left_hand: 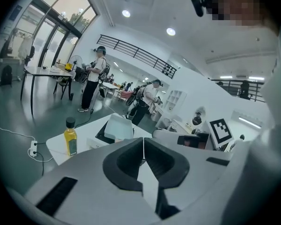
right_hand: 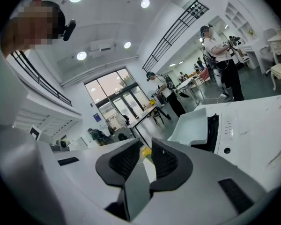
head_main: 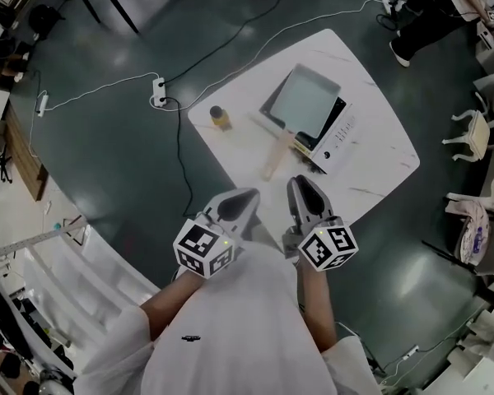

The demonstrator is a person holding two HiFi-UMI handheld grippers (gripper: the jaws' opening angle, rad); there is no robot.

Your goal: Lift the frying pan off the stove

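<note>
The square grey frying pan (head_main: 303,99) sits on the white stove (head_main: 336,141) on the white table (head_main: 379,167), its wooden handle (head_main: 277,158) pointing toward me. Both grippers hover at the table's near edge, short of the handle. My left gripper (head_main: 245,194) is shut and empty. My right gripper (head_main: 300,179) has its jaws slightly apart with nothing between them. In the left gripper view, the pan (left_hand: 119,127) lies ahead beyond the shut left gripper (left_hand: 143,139). In the right gripper view, the pan (right_hand: 193,125) and stove (right_hand: 227,125) lie ahead to the right of the right gripper (right_hand: 146,150).
A yellow oil bottle (head_main: 220,118) stands on the table's left corner, left of the handle. A power strip (head_main: 158,93) and cables lie on the dark floor to the left. White chairs (head_main: 473,134) stand to the right. People stand in the background of both gripper views.
</note>
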